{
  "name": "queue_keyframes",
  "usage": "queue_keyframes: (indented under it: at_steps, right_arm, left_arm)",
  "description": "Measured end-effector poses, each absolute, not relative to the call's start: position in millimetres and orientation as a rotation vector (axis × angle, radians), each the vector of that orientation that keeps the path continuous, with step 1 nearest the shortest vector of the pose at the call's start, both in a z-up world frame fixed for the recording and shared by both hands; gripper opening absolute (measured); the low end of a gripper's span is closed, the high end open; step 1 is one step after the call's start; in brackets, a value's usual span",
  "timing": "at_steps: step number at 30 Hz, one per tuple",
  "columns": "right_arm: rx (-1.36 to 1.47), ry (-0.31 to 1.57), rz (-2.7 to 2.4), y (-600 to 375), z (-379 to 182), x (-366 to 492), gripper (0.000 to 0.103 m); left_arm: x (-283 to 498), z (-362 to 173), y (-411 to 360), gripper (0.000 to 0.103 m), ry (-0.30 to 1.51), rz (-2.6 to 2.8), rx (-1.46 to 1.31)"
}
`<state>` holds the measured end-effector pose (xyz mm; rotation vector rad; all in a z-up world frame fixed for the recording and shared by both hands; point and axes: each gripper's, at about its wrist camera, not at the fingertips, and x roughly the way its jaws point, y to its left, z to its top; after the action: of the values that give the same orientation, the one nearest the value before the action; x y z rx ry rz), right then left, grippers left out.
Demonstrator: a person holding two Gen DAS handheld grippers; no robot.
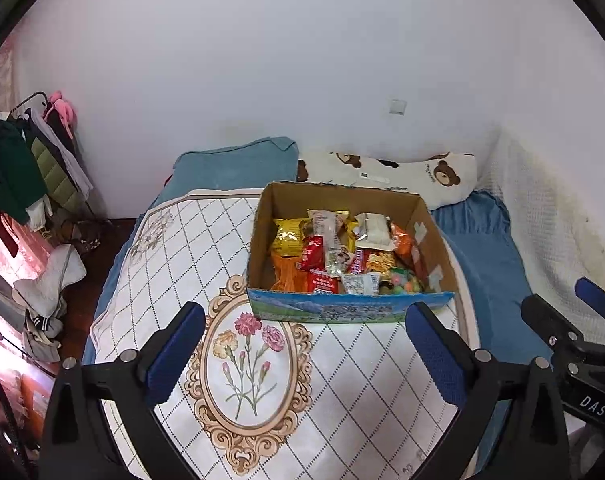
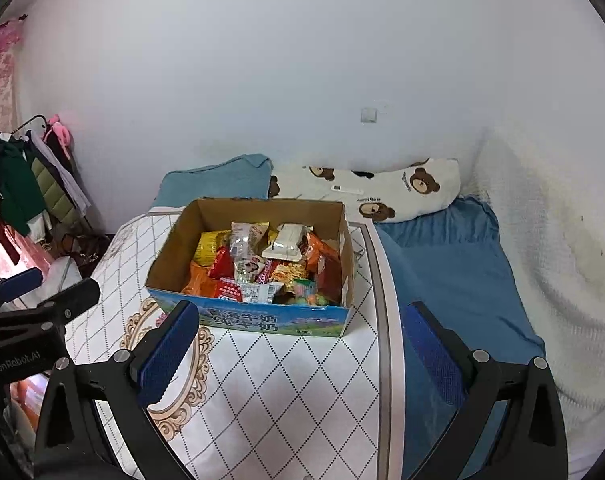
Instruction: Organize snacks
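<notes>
White walls close in a small bedroom where a round white table (image 1: 342, 380), printed with a diamond grid and a gold-framed carnation medallion (image 1: 248, 364), stands over a bed with a blue sheet (image 2: 454, 280). Nearest the left wrist camera, the left gripper (image 1: 304, 354) hangs above the medallion with its blue-padded jaws spread wide, nothing between them and nothing touched. The right gripper (image 2: 298, 354) hovers over the table's right edge, its jaws likewise wide apart and empty. Just beyond both sets of jaws, well clear of the pads, sits an open brown cardboard box with a blue printed front (image 1: 342, 310) on the table. It is filled with a loose heap of snack packets (image 1: 338, 256): yellow, red, orange and clear wrappers lying over one another. Behind the box lie a folded teal blanket (image 1: 238, 164) and a white pillow patterned with brown bears (image 1: 422, 176) against the wall. At far left, a clothes rack with hanging garments (image 1: 18, 168) stands.
</notes>
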<state>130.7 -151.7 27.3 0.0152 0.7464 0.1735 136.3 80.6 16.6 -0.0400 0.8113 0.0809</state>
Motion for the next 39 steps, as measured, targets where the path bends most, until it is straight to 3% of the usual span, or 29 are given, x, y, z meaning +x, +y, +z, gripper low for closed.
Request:
queue_keyframes:
  at_steps: [16,39]
  right_arm:
    - [0.009,0.763,0.102,-140,-24,200,0.103]
    - [0.025,0.787,0.109,-140,-39,213,0.103]
  left_arm:
    - [198,-39,88,0.102,0.903,0.144,-0.034]
    - [206,-41,84,0.102,0.895,0.129,-0.02]
